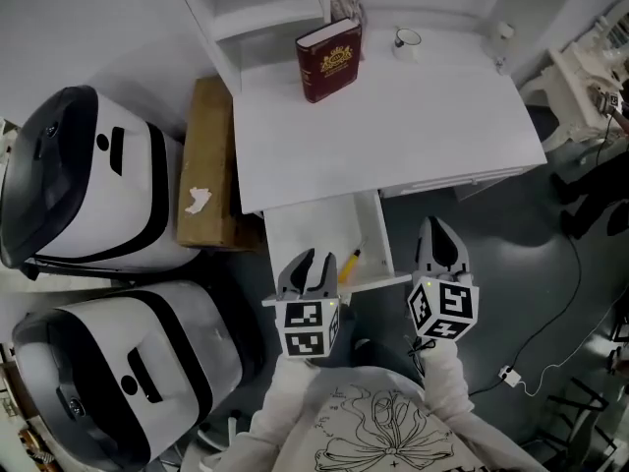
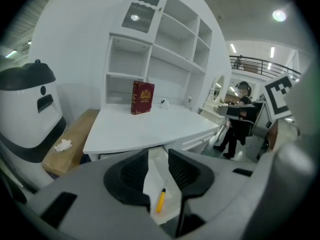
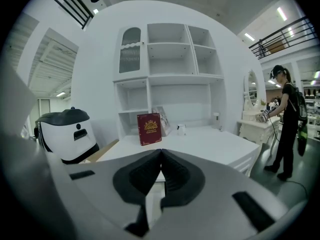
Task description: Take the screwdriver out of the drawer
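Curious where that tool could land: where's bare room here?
The desk is bare from the book and cup at the back to its front edge. The drawer is free left of the screwdriver. Crowded: beside the desk, cardboard box and white machines.

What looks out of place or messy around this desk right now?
Little stands out. A crumpled white scrap lies on the cardboard box beside the desk, like litter. The drawer hangs open with a yellow screwdriver lying slantwise in it. Nothing looks spilled or broken.

the right tongs (image 3: 160,151) are closed, tips touching; beyond, a red book (image 3: 149,129) stands on the white desk (image 3: 215,143)
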`<state>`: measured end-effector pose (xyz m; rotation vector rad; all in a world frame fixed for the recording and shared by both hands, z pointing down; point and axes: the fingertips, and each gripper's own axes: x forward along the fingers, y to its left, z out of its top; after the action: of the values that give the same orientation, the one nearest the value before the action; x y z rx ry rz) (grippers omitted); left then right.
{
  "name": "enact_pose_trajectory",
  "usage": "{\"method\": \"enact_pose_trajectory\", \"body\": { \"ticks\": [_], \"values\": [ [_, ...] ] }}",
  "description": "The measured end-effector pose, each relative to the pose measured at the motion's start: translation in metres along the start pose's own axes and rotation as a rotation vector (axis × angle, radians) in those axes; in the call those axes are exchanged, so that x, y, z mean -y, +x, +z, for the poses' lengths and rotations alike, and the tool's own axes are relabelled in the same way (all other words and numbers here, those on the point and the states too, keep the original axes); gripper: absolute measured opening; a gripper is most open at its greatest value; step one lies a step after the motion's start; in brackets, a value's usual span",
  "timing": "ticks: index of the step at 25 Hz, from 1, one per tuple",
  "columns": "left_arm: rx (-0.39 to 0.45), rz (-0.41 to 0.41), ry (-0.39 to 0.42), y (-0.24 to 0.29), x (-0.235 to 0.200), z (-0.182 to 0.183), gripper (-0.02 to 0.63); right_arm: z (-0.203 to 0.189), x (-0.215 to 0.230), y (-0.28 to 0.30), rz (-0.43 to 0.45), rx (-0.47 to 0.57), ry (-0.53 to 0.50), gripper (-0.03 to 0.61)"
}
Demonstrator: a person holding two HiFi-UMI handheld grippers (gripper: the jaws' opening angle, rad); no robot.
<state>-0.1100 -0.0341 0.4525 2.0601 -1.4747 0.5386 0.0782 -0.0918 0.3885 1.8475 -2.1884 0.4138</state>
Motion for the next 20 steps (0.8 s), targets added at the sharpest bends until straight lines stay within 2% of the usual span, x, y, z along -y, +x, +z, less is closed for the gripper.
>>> {"method": "enact_pose_trajectory", "body": {
  "ticks": [7, 14, 20],
  "values": [
    [-0.142, -0.038, 0.006, 0.037, -0.013, -0.032, 0.104, -0.025, 0.012, 0.024, -0.057, -0.063, 0.020, 0.003],
    [-0.234, -0.077, 0.033, 0.062, -0.010, -0.056, 0.110, -0.050, 0.027, 0.033, -0.092, -0.107, 0.054, 0.003],
    [-0.307, -0.070, 0.046, 0.082, -0.008, -0.076, 0.110, -0.079, 0.045, 0.036, -0.113, -0.153, 0.088, 0.003]
  ]
}}
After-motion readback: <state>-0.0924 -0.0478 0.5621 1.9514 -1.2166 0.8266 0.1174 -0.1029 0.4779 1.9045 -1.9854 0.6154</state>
